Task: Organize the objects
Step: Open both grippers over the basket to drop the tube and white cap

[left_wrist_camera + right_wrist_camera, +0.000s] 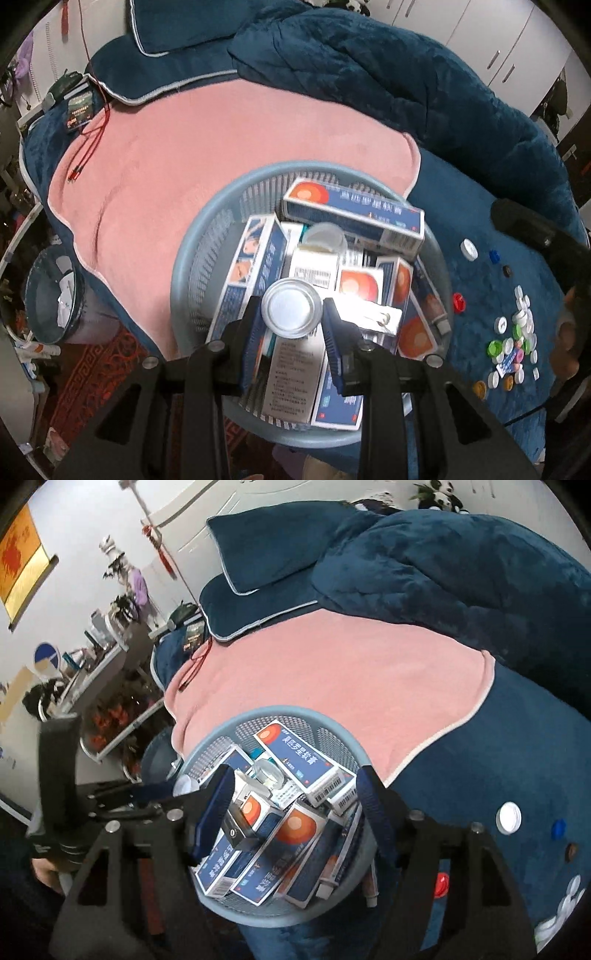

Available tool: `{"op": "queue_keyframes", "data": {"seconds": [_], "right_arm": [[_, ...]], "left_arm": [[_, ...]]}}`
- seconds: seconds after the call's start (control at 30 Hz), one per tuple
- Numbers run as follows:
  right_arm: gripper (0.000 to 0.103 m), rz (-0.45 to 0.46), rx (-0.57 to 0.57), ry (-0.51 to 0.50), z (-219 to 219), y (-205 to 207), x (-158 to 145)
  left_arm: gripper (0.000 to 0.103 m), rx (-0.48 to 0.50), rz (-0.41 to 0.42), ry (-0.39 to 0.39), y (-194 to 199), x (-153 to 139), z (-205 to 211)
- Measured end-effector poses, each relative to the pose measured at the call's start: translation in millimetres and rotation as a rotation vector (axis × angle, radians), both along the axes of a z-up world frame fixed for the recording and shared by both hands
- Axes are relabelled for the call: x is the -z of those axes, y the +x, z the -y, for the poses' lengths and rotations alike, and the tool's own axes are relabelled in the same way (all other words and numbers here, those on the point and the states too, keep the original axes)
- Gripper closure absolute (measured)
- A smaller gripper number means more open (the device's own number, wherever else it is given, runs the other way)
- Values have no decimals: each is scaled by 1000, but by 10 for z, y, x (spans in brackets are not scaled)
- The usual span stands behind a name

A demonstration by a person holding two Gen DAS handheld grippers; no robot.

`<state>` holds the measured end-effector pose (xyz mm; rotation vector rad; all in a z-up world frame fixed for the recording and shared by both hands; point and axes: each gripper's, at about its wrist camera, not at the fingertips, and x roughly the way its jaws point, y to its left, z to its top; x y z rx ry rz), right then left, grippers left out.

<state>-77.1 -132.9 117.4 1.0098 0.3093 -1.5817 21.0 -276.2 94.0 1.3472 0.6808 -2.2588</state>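
Bottle caps sit in a loose pile on the blue bedding at the right edge of the left wrist view, too many to count, mostly white with two green ones I can make out; four strays lie apart up-left of them: one white cap, one blue, one dark, one red; the round grey-blue basket in the lower middle is stuffed with blue-and-orange boxes, at least five; left gripper is clamped on a small round silver-topped jar right over the basket; right gripper hangs over the same basket with its jaws spread wide and holds nothing; a small dark box lies between them, untouched.
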Motion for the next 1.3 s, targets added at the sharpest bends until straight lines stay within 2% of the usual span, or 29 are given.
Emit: {"op": "queue_keyframes", "data": {"seconds": [0.23, 0.5, 0.67, 0.73, 0.8, 0.83, 0.97, 1.03, 1.13, 1.3], "right_arm": [[33, 12, 11, 30, -55, -39, 73], [33, 24, 6, 24, -71, -15, 85], [33, 41, -9, 23, -70, 17, 88], [33, 36, -15, 29, -54, 46, 97], [33, 36, -19, 33, -45, 72, 104], [33, 37, -21, 36, -40, 78, 108], [33, 42, -26, 45, -34, 71, 119], [33, 44, -23, 51, -32, 77, 133], [33, 47, -30, 69, -31, 109, 165], [33, 36, -145, 94, -12, 413, 154]], "left_arm": [[71, 44, 51, 1, 76, 98, -128], [71, 25, -9, -11, 55, -9, -86], [71, -8, -27, 22, -13, 22, 49], [58, -2, -27, 35, -64, 71, 64], [28, -9, -22, 40, -100, 128, 73], [25, -22, -22, 41, -96, 137, 80], [24, -39, -30, 20, -35, 92, 95], [16, -43, -37, 7, 23, 46, 120], [15, -50, -45, -2, 117, -6, 163], [15, -92, -55, 7, 301, -35, 290]]}}
